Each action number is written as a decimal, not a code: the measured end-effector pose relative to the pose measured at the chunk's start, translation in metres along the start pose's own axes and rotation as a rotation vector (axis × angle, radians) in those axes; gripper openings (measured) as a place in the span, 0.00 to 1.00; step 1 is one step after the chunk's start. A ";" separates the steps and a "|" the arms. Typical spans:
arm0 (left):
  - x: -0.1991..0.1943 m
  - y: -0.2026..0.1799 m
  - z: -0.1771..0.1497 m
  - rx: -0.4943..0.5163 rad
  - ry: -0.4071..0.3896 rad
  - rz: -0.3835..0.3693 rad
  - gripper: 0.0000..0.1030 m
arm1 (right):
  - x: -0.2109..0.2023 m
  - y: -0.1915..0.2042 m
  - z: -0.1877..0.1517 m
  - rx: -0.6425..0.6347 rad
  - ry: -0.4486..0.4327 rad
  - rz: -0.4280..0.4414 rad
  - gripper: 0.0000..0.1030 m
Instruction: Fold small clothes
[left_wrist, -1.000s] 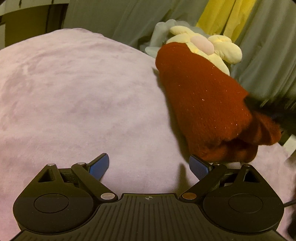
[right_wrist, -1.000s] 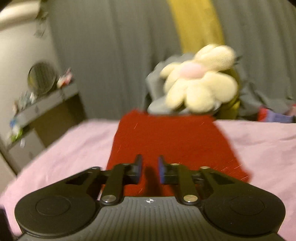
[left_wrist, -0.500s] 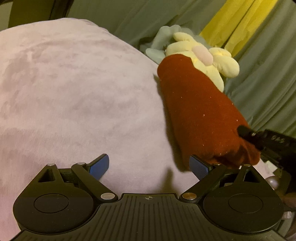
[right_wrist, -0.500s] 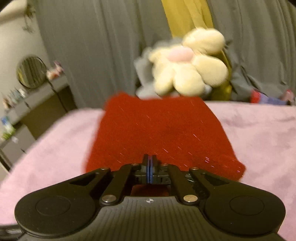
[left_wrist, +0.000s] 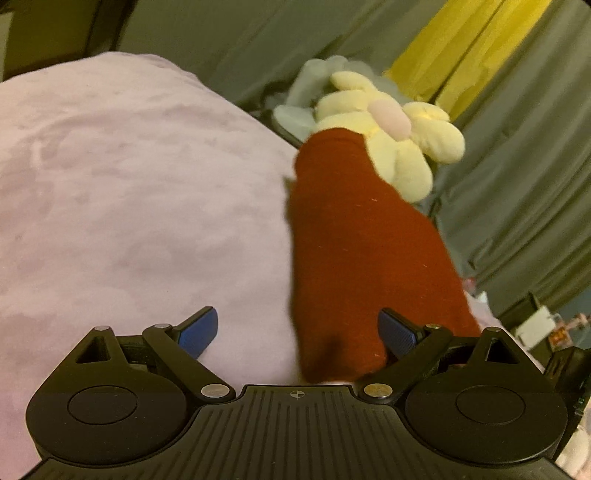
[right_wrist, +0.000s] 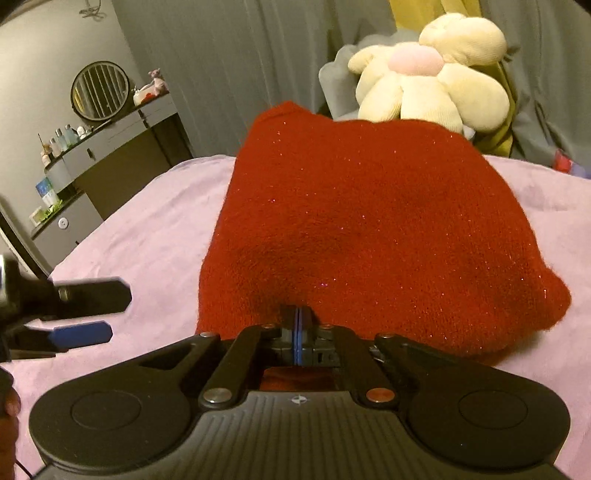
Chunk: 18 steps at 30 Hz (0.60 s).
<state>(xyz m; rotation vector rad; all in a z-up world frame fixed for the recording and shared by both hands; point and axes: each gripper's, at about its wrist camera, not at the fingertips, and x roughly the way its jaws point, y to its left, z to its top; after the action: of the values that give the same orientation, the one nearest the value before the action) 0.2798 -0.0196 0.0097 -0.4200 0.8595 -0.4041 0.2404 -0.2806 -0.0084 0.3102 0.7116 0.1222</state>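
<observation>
A folded red knit garment (right_wrist: 369, 221) lies on the pink bedspread (right_wrist: 147, 221); in the left wrist view it (left_wrist: 362, 258) runs from the middle toward the near right. My right gripper (right_wrist: 297, 325) is shut on the garment's near edge. My left gripper (left_wrist: 299, 328) is open, its jaws wide apart, with the garment's near end just inside the right pad (left_wrist: 397, 334). The left gripper also shows in the right wrist view (right_wrist: 88, 310), open, to the left of the garment.
A cream flower plush (right_wrist: 432, 74) and a grey pillow (right_wrist: 340, 81) sit behind the garment. Grey and yellow curtains (left_wrist: 461, 48) hang at the back. A dresser with a round mirror (right_wrist: 99, 90) and bottles stands at the left.
The right gripper closed on the garment's near edge. The left gripper moved in toward the garment's near left corner, so that the garment's end now lies between its open jaws.
</observation>
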 end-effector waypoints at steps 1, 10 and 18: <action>-0.003 -0.002 0.000 0.011 0.008 -0.008 0.94 | -0.007 -0.002 0.002 0.026 -0.012 0.015 0.00; 0.015 -0.020 -0.041 0.091 0.085 -0.004 0.94 | -0.089 -0.095 -0.007 0.492 -0.127 0.128 0.70; 0.060 -0.043 -0.042 0.193 0.052 0.190 0.94 | -0.057 -0.126 -0.018 0.723 -0.147 0.105 0.33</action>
<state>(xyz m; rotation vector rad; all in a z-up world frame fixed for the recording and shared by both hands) 0.2747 -0.0937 -0.0313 -0.1487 0.8934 -0.3198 0.1861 -0.4082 -0.0260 1.0382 0.5730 -0.0644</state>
